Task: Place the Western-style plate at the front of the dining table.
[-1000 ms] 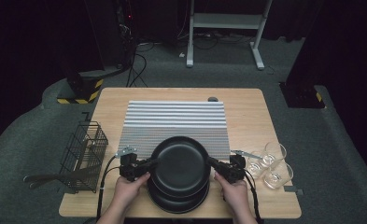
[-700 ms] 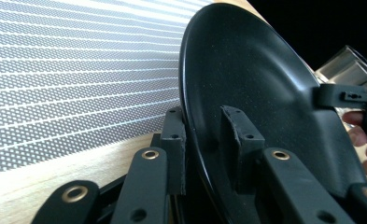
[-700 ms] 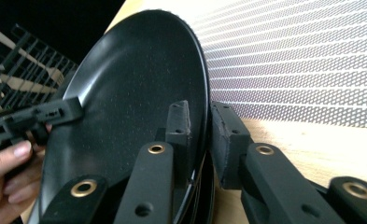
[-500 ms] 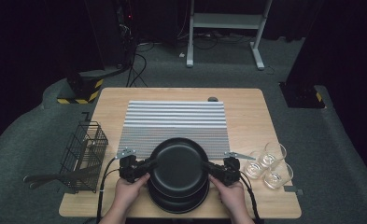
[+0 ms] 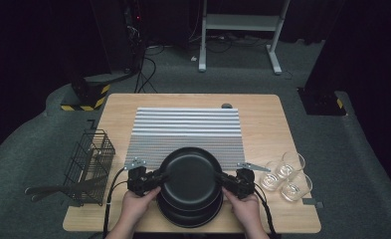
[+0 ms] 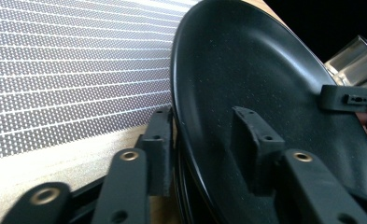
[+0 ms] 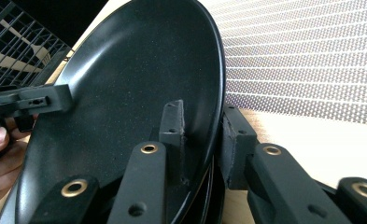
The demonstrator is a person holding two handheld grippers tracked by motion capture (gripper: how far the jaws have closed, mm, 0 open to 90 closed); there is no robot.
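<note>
While the high view shows the top plate [image 5: 190, 174] on a stack near the worktop's [image 5: 262, 107] front edge, both tongs flank it. Left tongs [image 6: 202, 140] have just been opening, loosely straddling its rim. Right tongs [image 7: 202, 135] straddle the opposite rim equally loosely. Stiff, slick, breakable: pinch both rims.
</note>
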